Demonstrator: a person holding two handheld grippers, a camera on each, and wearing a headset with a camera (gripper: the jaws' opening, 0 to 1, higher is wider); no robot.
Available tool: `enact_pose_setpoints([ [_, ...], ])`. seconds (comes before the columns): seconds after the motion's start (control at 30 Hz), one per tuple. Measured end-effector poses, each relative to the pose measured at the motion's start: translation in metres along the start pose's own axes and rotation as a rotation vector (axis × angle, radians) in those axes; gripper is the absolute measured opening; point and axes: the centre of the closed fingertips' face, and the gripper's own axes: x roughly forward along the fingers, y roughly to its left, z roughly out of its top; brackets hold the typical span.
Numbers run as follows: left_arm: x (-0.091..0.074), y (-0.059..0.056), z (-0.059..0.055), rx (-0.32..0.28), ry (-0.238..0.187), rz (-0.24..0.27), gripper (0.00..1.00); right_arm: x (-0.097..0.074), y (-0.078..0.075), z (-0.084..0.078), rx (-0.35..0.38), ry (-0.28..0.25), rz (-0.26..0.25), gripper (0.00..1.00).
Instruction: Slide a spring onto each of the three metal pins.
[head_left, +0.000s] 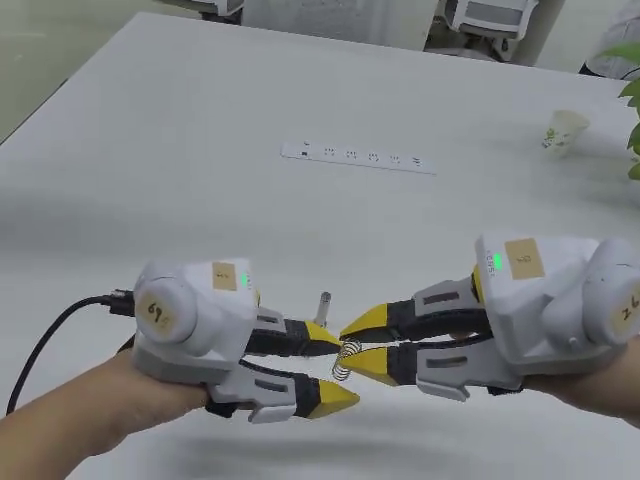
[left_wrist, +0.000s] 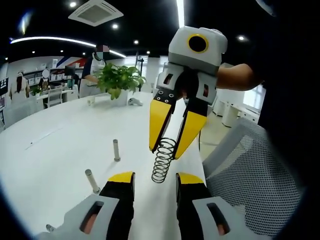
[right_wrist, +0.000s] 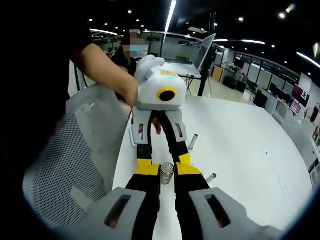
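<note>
Now pinching the spring (left_wrist: 161, 167) by one end with the right gripper (left_wrist: 164, 151), jaws narrow, just in front of the wide-open left gripper (left_wrist: 156, 178), near a pin (left_wrist: 116, 150) but not on it. Could slip out and bounce away if squeezed crooked.

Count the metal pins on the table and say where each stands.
2 seen clearly: the far pin upright on the table, the near pin beside the left gripper's jaw. A third may be hidden.
</note>
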Motion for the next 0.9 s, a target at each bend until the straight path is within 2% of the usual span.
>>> enact_pose_setpoints([
  [0.4, -0.008, 0.008, 0.000, -0.009, -0.003, 0.044, 0.39, 0.000, -0.005, -0.001, -0.006, 0.004, -0.022, 0.07],
  [0.57, -0.017, 0.014, -0.001, -0.011, -0.003, 0.069, 0.43, -0.001, -0.006, -0.001, -0.005, 0.004, -0.026, 0.07],
  [0.9, -0.033, 0.026, 0.001, -0.028, -0.034, 0.130, 0.61, 0.000, -0.007, -0.005, -0.008, 0.014, -0.034, 0.07],
])
